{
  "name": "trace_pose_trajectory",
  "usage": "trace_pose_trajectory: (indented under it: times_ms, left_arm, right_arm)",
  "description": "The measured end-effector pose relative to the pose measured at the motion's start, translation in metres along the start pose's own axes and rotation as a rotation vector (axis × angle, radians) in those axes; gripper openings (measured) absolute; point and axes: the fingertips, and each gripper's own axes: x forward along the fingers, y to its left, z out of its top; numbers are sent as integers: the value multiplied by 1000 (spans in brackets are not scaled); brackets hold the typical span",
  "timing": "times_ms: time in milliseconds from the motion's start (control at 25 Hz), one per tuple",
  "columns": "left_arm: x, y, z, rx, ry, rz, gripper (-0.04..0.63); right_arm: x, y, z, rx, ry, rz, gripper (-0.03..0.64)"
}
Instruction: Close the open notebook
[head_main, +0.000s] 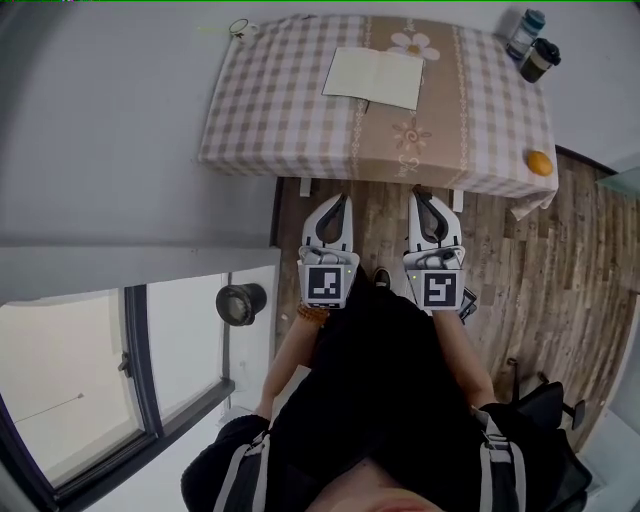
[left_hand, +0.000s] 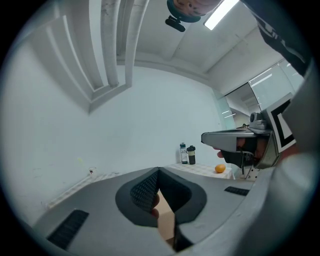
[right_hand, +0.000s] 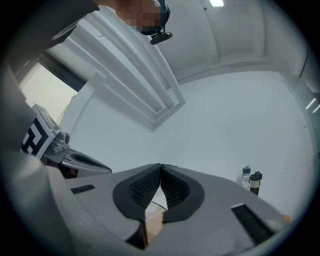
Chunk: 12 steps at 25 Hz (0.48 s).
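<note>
1. The left hand-held gripper (left_hand: 159, 172) has its jaws pressed together. In its own view the two dark ribbed pads meet along one line with nothing caught between them.
2. The right hand-held gripper (right_hand: 161, 167) is the same: pads closed against each other and empty. Neither one touches anything on the surface.
3. In the head view the two sit side by side, close together, tips pointing toward the surface (head_main: 270, 110) with its checked cloth. The tips stop just short of the cloth's near hanging edge, above the wooden floor (head_main: 520, 290).
4. The open notebook (head_main: 373, 77) lies flat on the surface, pages up, straight ahead of both tips and well apart from them. It sits toward the far side, roughly in line with the gap between the two.
5. Ahead and to the right of the right hand-held gripper are a bottle (head_main: 526, 32) and a dark cup (head_main: 540, 60), side by side at the far corner. An orange (head_main: 540, 163) lies at the near right corner.
6. Only the head view shows the notebook plainly, along with a window (head_main: 70, 380) off to the left of the left hand-held gripper.
7. The left gripper view shows the other tool from the side, with the bottle, cup and orange small beyond it.
8. The right gripper view shows the bottle and cup, mostly blank wall, and a small pale and tan sliver below the pads that cannot be made out.
</note>
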Motion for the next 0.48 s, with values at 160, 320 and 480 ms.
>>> trace_pose_trajectory:
  times_ms: [160,320,480]
  left_arm:
    - [16,13,-3,-10,-2,16,3]
    - [39,23,-11,-34,2,13,3]
    - [69,36,-15,-33,0,-5,3]
  right_arm:
    - [18,-10,-4,5,0,3,6]
    - [34,-17,-10,-16,5,3,6]
    - [59,-26,-16,-27,12,-4,6]
